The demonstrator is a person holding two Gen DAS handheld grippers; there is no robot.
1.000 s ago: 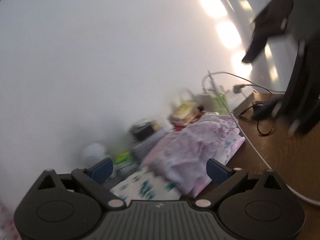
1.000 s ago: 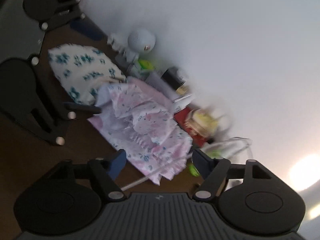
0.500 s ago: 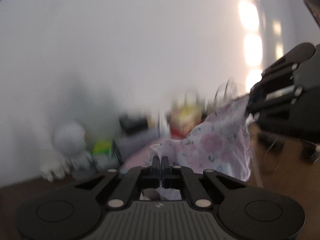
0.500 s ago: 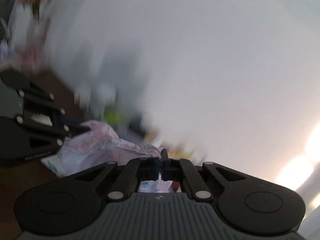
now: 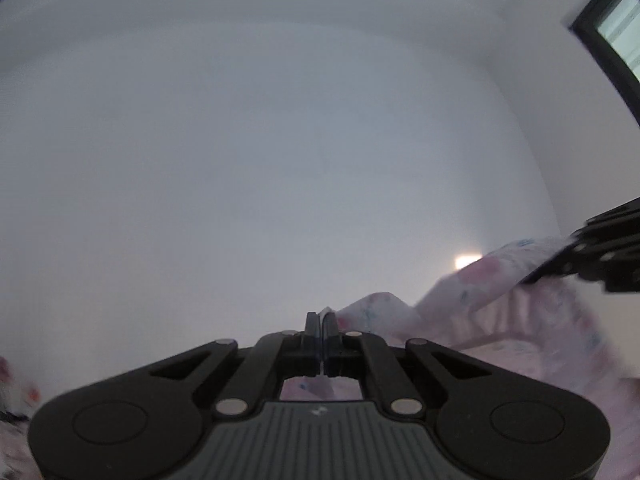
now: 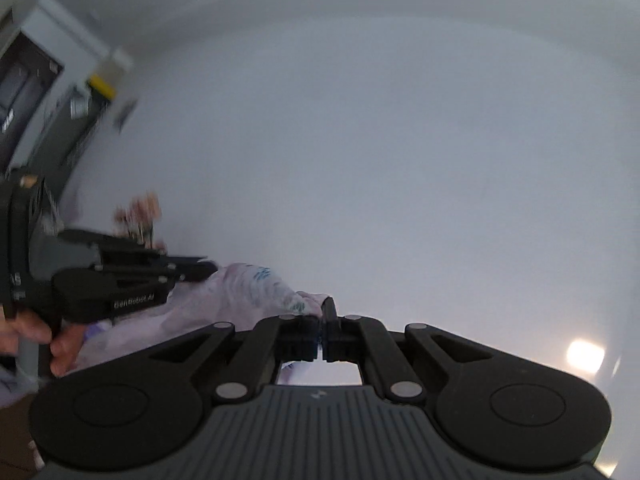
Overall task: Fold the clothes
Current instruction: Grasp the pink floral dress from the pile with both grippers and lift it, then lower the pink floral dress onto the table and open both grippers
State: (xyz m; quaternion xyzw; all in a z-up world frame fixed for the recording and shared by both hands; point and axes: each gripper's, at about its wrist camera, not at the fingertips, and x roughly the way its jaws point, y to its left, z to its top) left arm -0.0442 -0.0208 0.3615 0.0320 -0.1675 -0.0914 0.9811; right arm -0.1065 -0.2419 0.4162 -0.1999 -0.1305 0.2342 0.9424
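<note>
Because each tool has its jaws pressed together on an edge of the same pink flowered garment [image 5: 480,292], the cloth hangs stretched between them in the air rather than lying on any worktop. The left tool [image 5: 321,320] pinches a small fold right at its tips, and more of the fabric shows through the gap behind the jaws. The right tool [image 6: 322,312] does the same with its own corner of the garment [image 6: 240,288]. Each wrist view also catches the other tool off to the side with the cloth running up into it, and a hand [image 6: 48,340] is wrapped round the left tool's handle.

Both tools point a little upward at a plain white wall [image 5: 280,160], so the lower part of the garment is out of sight. Holding two points apart like this probably lets the cloth fall open and shed its wrinkles (a sensible start before any fold). A window frame [image 5: 608,20] shows at one edge, a dark cabinet [image 6: 28,92] and some blurred flowers [image 6: 138,216] at another.
</note>
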